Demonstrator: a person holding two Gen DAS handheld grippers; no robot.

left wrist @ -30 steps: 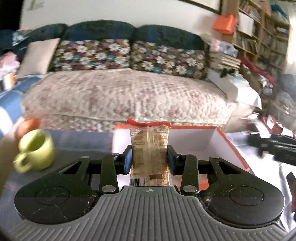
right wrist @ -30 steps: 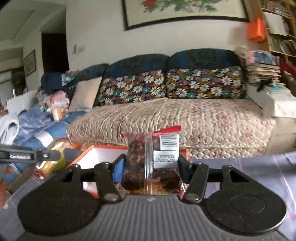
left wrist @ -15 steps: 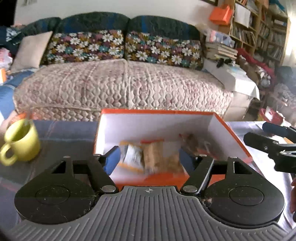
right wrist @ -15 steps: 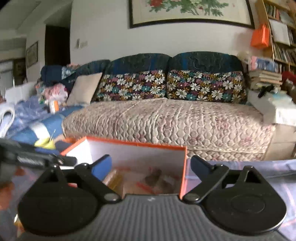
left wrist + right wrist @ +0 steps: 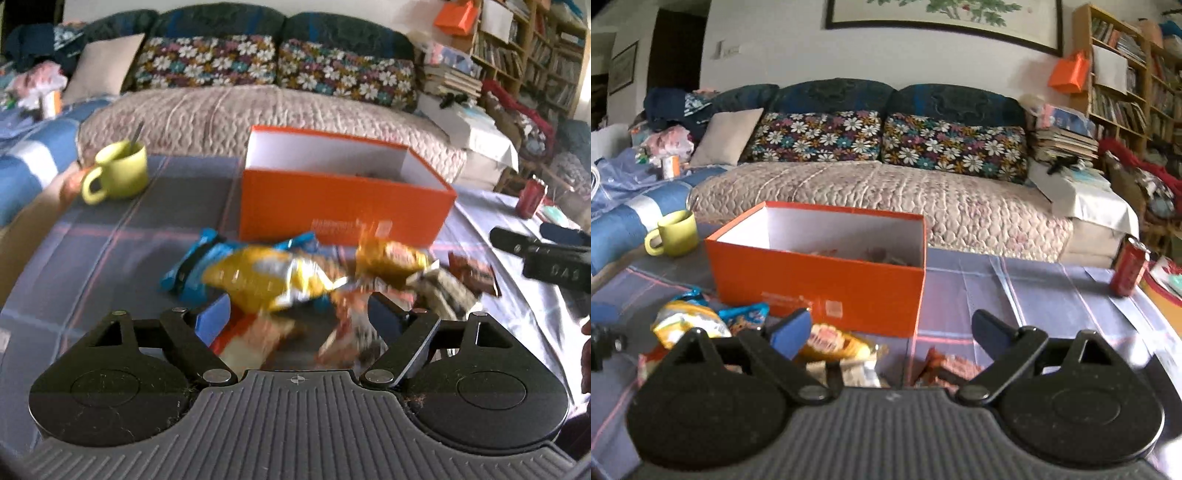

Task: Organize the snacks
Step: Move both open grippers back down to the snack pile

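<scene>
An orange box (image 5: 343,206) with a white inside stands on the table; it also shows in the right wrist view (image 5: 820,284), with some snacks inside. A pile of loose snack packets lies in front of it: a yellow bag (image 5: 266,280), a blue packet (image 5: 192,266), a gold packet (image 5: 391,258) and a brown bar (image 5: 472,273). My left gripper (image 5: 299,314) is open and empty, low over the pile. My right gripper (image 5: 890,328) is open and empty, above a gold packet (image 5: 834,343) and a red-brown packet (image 5: 953,365).
A green mug (image 5: 118,177) with a spoon stands at the table's left. A red can (image 5: 1128,269) stands at the right. A sofa (image 5: 879,192) runs behind the table. The right gripper's body (image 5: 546,258) shows at the right edge of the left wrist view.
Both grippers held snack packets over the box a second ago, opened and dropped them in, then pulled back and down to the loose pile in front of the box.
</scene>
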